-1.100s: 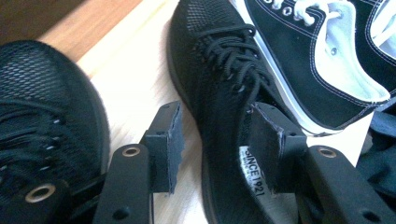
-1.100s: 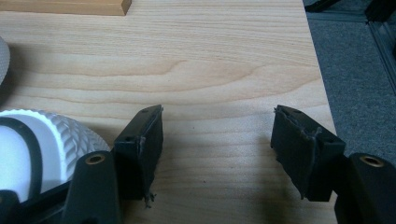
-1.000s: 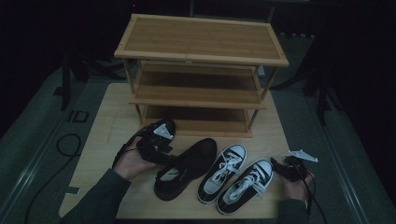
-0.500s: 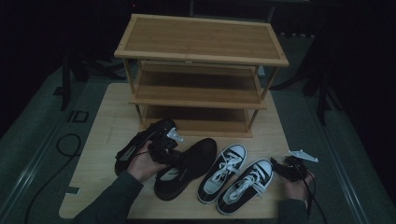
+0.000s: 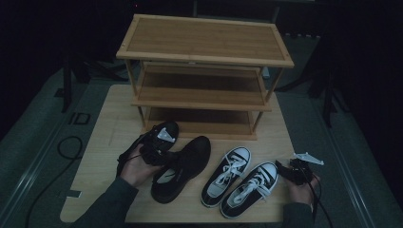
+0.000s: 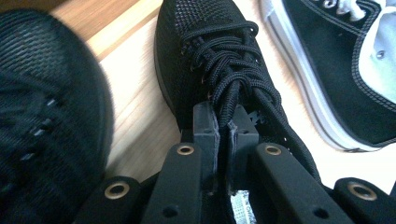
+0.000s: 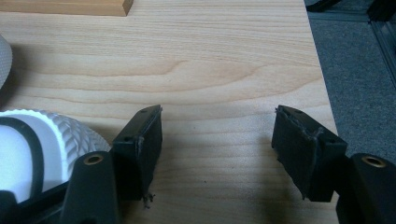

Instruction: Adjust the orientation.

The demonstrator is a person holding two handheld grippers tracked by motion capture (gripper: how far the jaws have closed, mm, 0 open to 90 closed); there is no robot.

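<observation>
Where the left gripper [image 6: 223,123] meets the black mesh shoe [image 5: 183,167], its jaws, which have just been closing, are seen in the left gripper view pressed nearly together on the shoe's black laces [image 6: 232,70] at the tongue. This shoe is located on the wooden table [image 5: 109,126], in front of the bamboo shoe rack [image 5: 204,71], with its toe pointed toward the rack. A second black mesh shoe [image 5: 147,145] is placed just to its left, largely covered in the high view by the left gripper and the hand [image 5: 138,168] that holds it. To the right of the gripped shoe, a pair of black-and-white canvas sneakers [image 5: 237,178] is laid side by side, toes angled toward the rack. The right gripper [image 7: 217,151] is held low over the bare table surface near the front right corner, just beside the toe of the nearer sneaker [image 7: 42,144]; its jaws are spread wide, and nothing is held between them.
</observation>
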